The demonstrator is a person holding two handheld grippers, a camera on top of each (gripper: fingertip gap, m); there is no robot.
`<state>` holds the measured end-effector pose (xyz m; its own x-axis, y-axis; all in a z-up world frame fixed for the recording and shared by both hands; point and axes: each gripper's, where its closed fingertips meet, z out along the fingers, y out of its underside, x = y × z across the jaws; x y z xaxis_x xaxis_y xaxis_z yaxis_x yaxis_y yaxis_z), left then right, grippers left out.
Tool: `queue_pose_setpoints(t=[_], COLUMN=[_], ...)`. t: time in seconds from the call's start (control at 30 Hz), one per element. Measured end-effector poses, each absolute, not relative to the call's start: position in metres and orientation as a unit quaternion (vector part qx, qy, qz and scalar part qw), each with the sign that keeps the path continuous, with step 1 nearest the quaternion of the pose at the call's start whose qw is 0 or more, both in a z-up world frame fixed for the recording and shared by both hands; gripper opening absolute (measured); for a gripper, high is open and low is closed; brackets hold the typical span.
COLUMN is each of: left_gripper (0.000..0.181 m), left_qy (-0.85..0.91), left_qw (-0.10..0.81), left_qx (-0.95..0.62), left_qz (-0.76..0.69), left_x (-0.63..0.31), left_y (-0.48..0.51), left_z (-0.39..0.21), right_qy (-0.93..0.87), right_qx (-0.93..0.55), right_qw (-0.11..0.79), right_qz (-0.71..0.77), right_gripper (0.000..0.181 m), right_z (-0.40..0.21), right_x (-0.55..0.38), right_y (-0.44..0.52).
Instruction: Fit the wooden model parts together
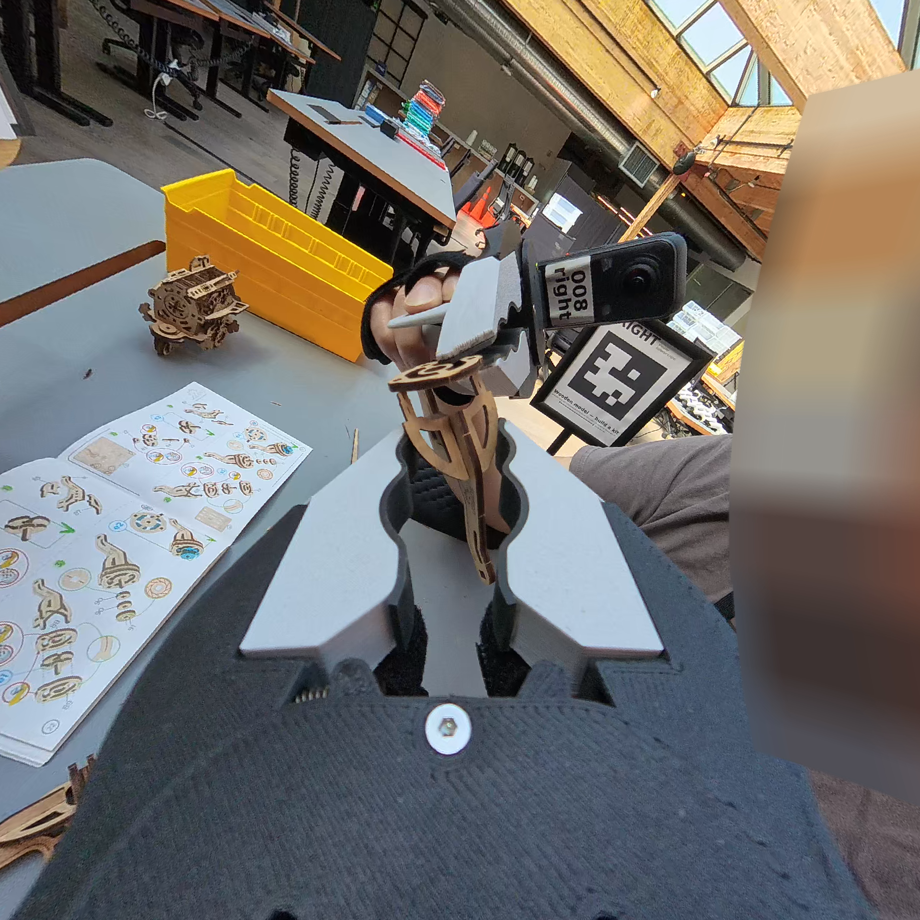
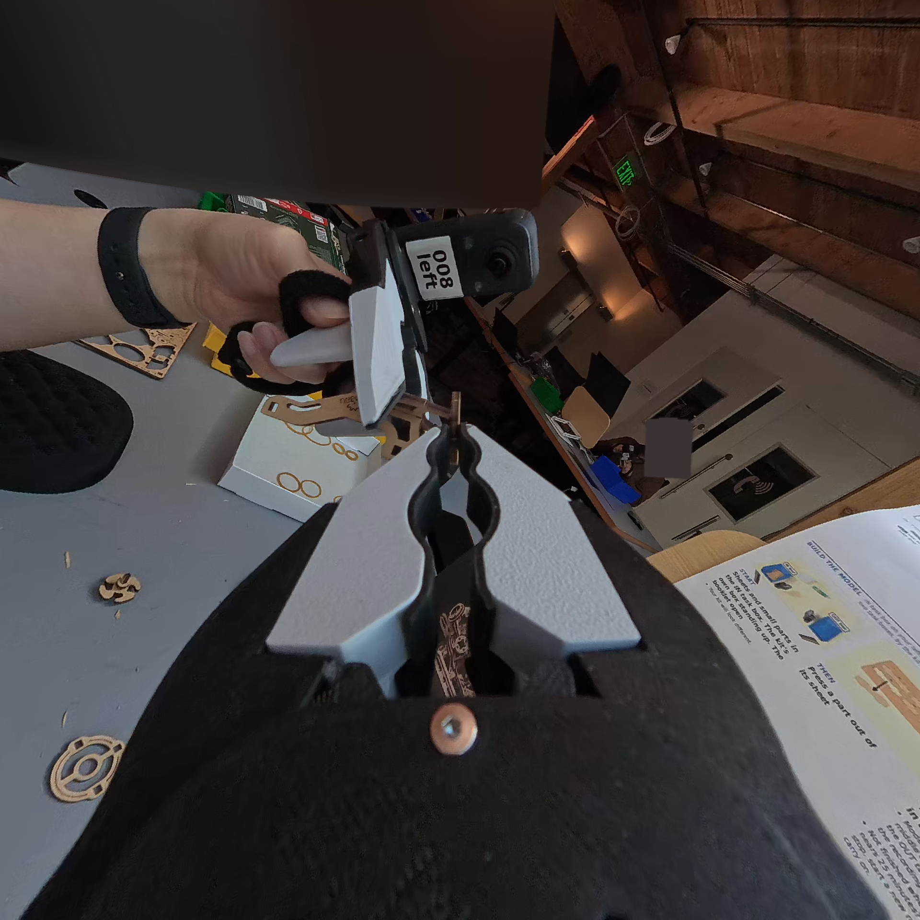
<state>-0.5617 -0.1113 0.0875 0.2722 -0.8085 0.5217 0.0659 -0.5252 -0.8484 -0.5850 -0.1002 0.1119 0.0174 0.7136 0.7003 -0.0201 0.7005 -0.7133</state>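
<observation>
My left gripper (image 1: 453, 443) is shut on a ribbed wooden leg-shaped assembly (image 1: 460, 463) and holds it upright above the grey table (image 1: 74, 224). My right gripper (image 1: 468, 356) is shut on a flat round wooden piece (image 1: 433, 372), which sits against the top end of the assembly. In the right wrist view the right gripper (image 2: 454, 433) pinches that piece (image 2: 455, 405) edge-on. The left gripper (image 2: 393, 413) is just beyond it, with the assembly (image 2: 308, 409) sticking out on both sides.
A yellow bin (image 1: 279, 259), a built wooden model (image 1: 191, 303) and an open instruction booklet (image 1: 124, 537) lie on the table to the left. A framed marker sign (image 1: 622, 378) stands behind. A white box (image 2: 284, 468), loose wooden parts (image 2: 84, 769), a cut sheet (image 2: 144, 348) and a printed page (image 2: 821, 672) are nearby. My two grippers' fingertips are within a few centimetres of each other. From either gripper's tips it is about 40 centimetres to the built wooden model (image 1: 191, 303).
</observation>
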Motion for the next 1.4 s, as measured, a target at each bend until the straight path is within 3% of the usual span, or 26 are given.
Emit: queue_pose_setpoints(t=[0.67, 1.4], left_gripper=[0.027, 0.026], left_qy=[0.284, 0.27], left_qw=[0.467, 0.457], left_qx=[-0.651, -0.66], left_qz=[-0.527, -0.532], left_x=[-0.565, -0.564], left_y=[-0.112, -0.111], left_z=[0.107, 0.105], right_qy=[-0.579, -0.55], right_qx=[-0.251, -0.239], right_qw=[0.709, 0.72], right_qz=[0.314, 0.348], right_gripper=[0.001, 0.001], right_z=[0.129, 0.129], right_x=[-0.585, -0.586], right_y=[-0.102, -0.102])
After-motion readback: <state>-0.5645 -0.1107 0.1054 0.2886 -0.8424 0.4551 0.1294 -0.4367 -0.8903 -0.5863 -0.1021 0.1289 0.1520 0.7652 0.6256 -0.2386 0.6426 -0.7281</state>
